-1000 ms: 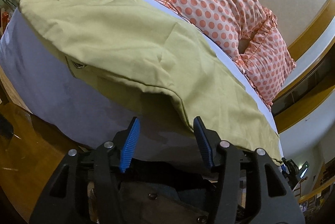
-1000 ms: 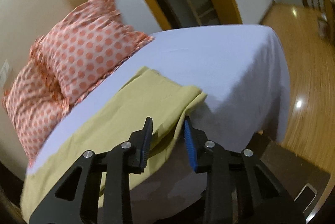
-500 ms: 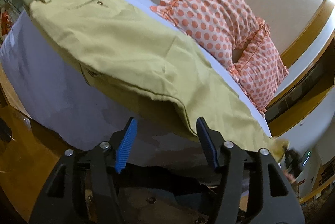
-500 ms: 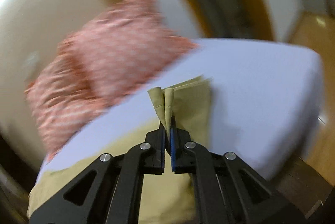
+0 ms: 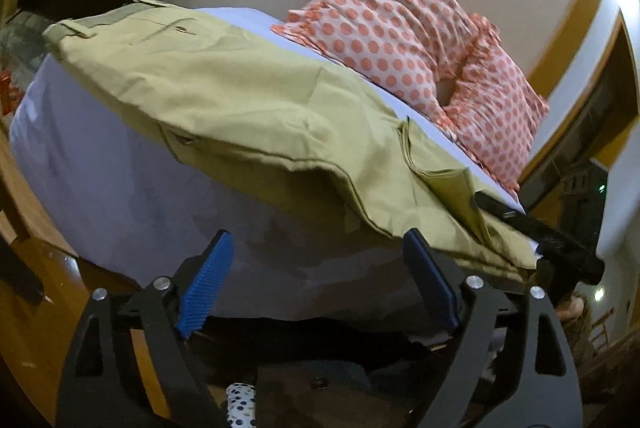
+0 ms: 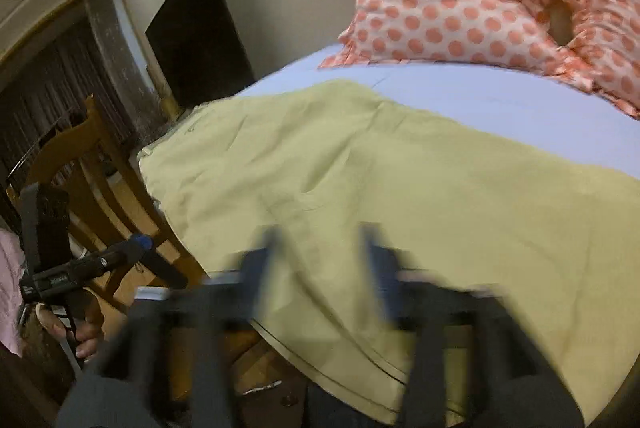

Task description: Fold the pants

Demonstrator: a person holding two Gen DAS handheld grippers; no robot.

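A bed with a pale lavender sheet fills both views, with two orange polka-dot pillows at its 1 o'clock side against the wall. Khaki pants lie across the mattress, waistband toward 10 o'clock in the left wrist view, legs running toward 4 o'clock, and a hem end lies turned back over the leg near 3 o'clock. Your left gripper hovers just off the mattress edge at 6 o'clock, jaws spread wide and holding nothing. Your right gripper is motion-blurred above the cloth; its jaws look parted with nothing between them, and in the left wrist view it sits at the turned-back hem. The near edge of the pants overhangs the mattress side, so the smooth cloth may slide floorward. The loose hem fold could also spring open or crease if nothing pins it.
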